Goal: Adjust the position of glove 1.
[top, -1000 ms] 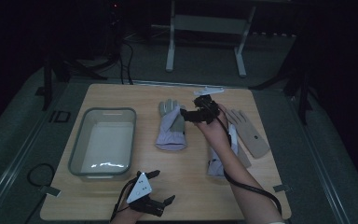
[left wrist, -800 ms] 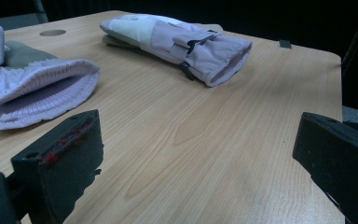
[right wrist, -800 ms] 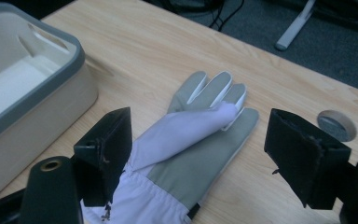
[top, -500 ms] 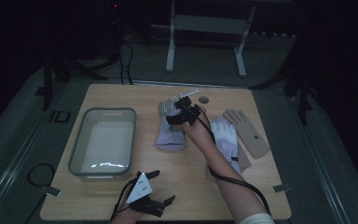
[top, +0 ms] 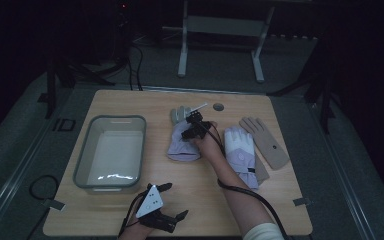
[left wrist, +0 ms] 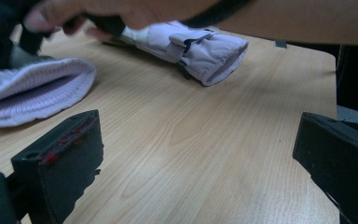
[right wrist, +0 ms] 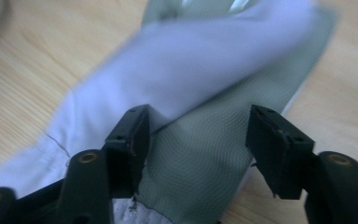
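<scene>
Lilac fabric is what I see first from the high view: a lilac glove (top: 183, 145) lies near the middle of the worktop (top: 200, 200), its grey fingers pointing away from me. My right hand-held gripper (top: 194, 128) is down on it. To its right lies a second lilac glove (top: 240, 152), and beyond that a tan glove (top: 267, 142). A grey tub (top: 111, 151) stands at the left. My left hand-held gripper (top: 172, 202) sits at the near edge, jaws spread, nothing in them.

From the left gripper view, both black jaws stand wide apart over bare wood. The knitted cuff of the lilac glove (left wrist: 37, 93) lies at the left, the second lilac glove (left wrist: 205, 49) farther back.

From the right gripper view, the right hand-held gripper (right wrist: 198, 135) has just been closing; the lilac glove (right wrist: 191, 79) runs between its jaws. The left jaw touches the fabric, the right jaw stands just clear of it, so nothing is clamped yet.
</scene>
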The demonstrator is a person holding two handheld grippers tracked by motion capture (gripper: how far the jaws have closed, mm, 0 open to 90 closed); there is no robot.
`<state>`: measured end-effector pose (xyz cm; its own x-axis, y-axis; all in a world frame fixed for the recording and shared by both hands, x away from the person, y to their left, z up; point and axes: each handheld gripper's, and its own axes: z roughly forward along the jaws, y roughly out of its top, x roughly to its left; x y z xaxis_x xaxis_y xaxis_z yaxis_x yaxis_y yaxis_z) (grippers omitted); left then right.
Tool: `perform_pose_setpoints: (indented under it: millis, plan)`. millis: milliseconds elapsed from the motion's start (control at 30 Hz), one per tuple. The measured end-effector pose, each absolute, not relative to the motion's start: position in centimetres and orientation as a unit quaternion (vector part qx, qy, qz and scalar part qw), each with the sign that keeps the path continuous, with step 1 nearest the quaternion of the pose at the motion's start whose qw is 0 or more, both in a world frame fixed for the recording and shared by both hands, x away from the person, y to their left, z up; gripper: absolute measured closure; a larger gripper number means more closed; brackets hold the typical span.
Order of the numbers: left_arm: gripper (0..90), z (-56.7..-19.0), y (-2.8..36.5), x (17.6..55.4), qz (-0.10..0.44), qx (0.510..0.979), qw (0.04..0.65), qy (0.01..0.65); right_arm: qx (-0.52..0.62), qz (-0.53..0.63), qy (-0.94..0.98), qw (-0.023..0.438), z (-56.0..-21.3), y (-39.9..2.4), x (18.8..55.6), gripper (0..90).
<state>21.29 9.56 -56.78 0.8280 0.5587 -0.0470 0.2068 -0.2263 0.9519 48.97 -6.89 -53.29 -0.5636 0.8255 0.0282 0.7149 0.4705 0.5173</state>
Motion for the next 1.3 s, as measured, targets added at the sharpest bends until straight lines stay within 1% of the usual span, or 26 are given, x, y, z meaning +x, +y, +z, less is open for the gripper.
perform_pose_setpoints:
  millis: [33,100,133,167,200,233,267,300,333,367,433,500,533,600,633,667,733,767,867,900,933,1067,1167,1200,1267,1300]
  plan:
    - [1.7,-56.8,9.6,21.3,0.155,0.767,0.571,0.250,0.447,0.247,0.852,0.114,-53.5,-7.0,48.9,54.1]
    - [1.7,-56.8,9.6,21.3,0.155,0.767,0.571,0.249,0.447,0.247,0.852,0.114,-53.5,-7.0,48.9,54.1]
    - [1.7,-56.8,9.6,21.2,0.156,0.766,0.571,0.250,0.443,0.245,0.855,0.116,-53.4,-6.9,48.8,61.0]
    - [1.7,-56.8,9.6,21.2,0.156,0.766,0.571,0.250,0.432,0.237,0.860,0.130,-53.3,-6.5,48.5,73.8]
    - [1.7,-56.8,9.5,21.2,0.156,0.767,0.570,0.251,0.426,0.235,0.861,0.146,-53.2,-6.0,48.2,82.0]
    - [1.7,-56.8,9.5,21.2,0.156,0.767,0.570,0.251,0.426,0.235,0.861,0.146,-53.2,-6.0,48.2,82.0]
    - [1.7,-56.8,9.5,21.2,0.155,0.767,0.570,0.251,0.424,0.244,0.861,0.139,-52.8,-5.9,48.0,85.0]
    - [1.7,-56.8,9.6,21.3,0.154,0.767,0.570,0.251,0.424,0.244,0.861,0.139,-52.8,-5.9,48.0,85.0]
    - [1.8,-56.8,9.6,21.3,0.153,0.766,0.571,0.251,0.427,0.267,0.856,0.120,-52.0,-6.3,47.8,85.6]
    - [1.8,-56.8,9.6,21.3,0.152,0.766,0.572,0.252,0.427,0.267,0.856,0.120,-52.0,-6.3,47.8,85.6]
    - [1.7,-56.8,9.7,21.3,0.151,0.765,0.573,0.252,0.416,0.288,0.854,0.120,-50.6,-6.9,46.8,85.9]
    - [1.8,-56.8,9.6,21.3,0.151,0.766,0.572,0.252,0.416,0.298,0.852,0.116,-50.1,-7.2,46.4,85.9]
    - [1.7,-56.8,9.6,21.3,0.152,0.767,0.571,0.251,0.408,0.316,0.848,0.124,-48.9,-7.8,45.3,85.9]
    - [1.8,-56.8,9.6,21.3,0.154,0.767,0.570,0.251,0.409,0.325,0.845,0.118,-48.4,-8.3,44.7,85.9]
    - [1.7,-56.8,9.6,21.3,0.155,0.767,0.570,0.251,0.405,0.342,0.840,0.119,-47.4,-9.1,43.2,85.9]
    - [1.7,-56.8,9.6,21.3,0.155,0.766,0.571,0.252,0.405,0.342,0.840,0.119,-47.4,-9.1,43.2,85.9]
    - [1.7,-56.8,9.6,21.3,0.156,0.764,0.572,0.255,0.398,0.349,0.838,0.133,-46.3,-10.2,41.4,85.9]
    - [1.7,-56.8,9.6,21.3,0.155,0.763,0.573,0.257,0.398,0.349,0.838,0.133,-46.3,-10.2,41.4,85.9]
    - [1.7,-56.8,9.7,21.3,0.154,0.763,0.572,0.259,0.384,0.357,0.840,0.141,-45.2,-11.9,39.1,85.8]
    - [1.7,-56.8,9.7,21.3,0.154,0.763,0.572,0.258,0.384,0.357,0.840,0.141,-45.2,-11.9,39.1,85.7]
    - [1.8,-56.8,9.7,21.3,0.155,0.763,0.572,0.259,0.377,0.366,0.841,0.133,-45.1,-12.8,38.1,85.6]
    - [1.7,-56.8,9.6,21.3,0.155,0.764,0.571,0.258,0.380,0.367,0.839,0.133,-45.4,-14.2,36.9,85.7]
    - [1.7,-56.8,9.6,21.3,0.155,0.764,0.571,0.258,0.380,0.356,0.844,0.128,-47.2,-15.1,35.9,85.7]
    - [1.7,-56.8,9.6,21.3,0.156,0.764,0.570,0.258,0.380,0.356,0.844,0.128,-47.2,-15.1,35.9,85.7]
    - [1.7,-56.8,9.6,21.3,0.155,0.765,0.570,0.258,0.383,0.349,0.847,0.114,-48.7,-15.3,36.1,85.6]
    - [1.8,-56.8,9.6,21.3,0.155,0.765,0.570,0.257,0.390,0.333,0.852,0.106,-50.1,-15.4,36.5,84.3]
